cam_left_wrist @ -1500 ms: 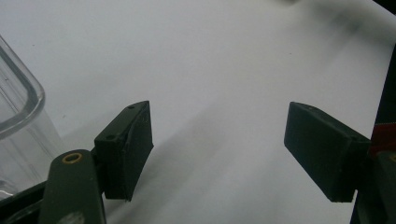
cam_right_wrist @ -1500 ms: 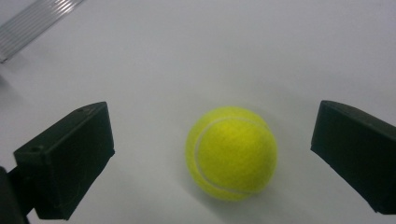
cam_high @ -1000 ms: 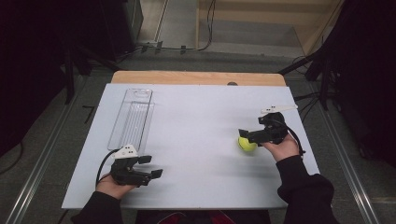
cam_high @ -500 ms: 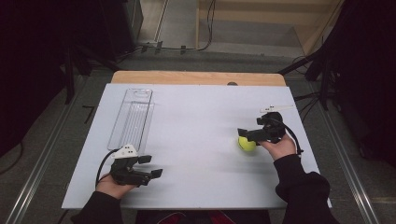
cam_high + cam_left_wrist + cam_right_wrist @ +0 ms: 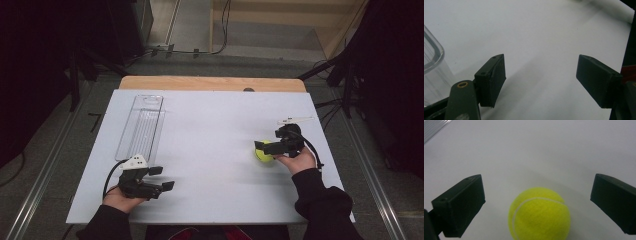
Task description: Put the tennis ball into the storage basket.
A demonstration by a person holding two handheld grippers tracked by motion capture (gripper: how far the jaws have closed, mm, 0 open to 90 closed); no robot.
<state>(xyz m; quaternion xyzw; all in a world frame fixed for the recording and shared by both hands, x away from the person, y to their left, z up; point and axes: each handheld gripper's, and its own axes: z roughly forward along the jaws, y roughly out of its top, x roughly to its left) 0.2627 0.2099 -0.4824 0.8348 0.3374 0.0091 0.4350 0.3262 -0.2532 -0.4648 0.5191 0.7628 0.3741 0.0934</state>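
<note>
Tennis ball (image 5: pixel 539 214) between right gripper (image 5: pixel 541 202) jaws

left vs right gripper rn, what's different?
The right gripper has a yellow tennis ball sitting between its open jaws, not yet touched; the left gripper has bare white table between its jaws. The left gripper sits near the end of the clear plastic tray; the right gripper is across the table from it. Both are open and hand-held.

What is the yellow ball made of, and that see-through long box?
The ball looks like fuzzy felt, probably over rubber: a matte nap with a pale curved seam, like a tennis ball. The long box seems to be clear, glossy, rigid plastic; the white table shows through it.
</note>
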